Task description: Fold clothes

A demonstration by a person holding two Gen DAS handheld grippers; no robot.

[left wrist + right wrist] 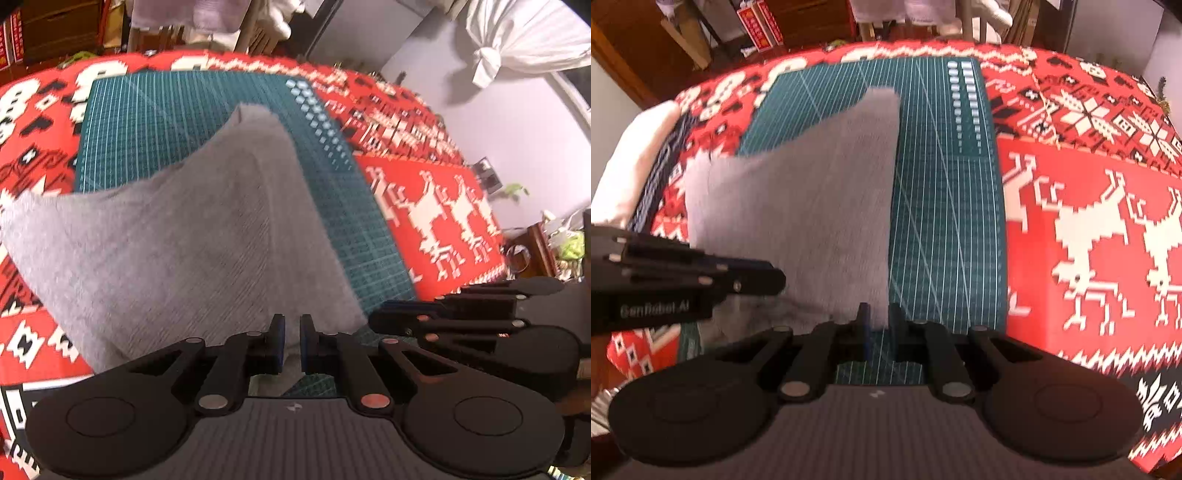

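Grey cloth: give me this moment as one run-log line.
stage: fold underway | grey cloth: lifted over green mat | left gripper: gripping cloth | right gripper: gripping cloth edge

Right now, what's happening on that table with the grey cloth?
A person is folding a grey garment with two handheld grippers over a green cutting mat on a red patterned tablecloth. The left gripper and right gripper each pinch the garment's near edge, close together. The cloth looks lifted and draped toward the far side, its far corner hanging over the mat. The fold seems to be mid-way, not yet laid flat.
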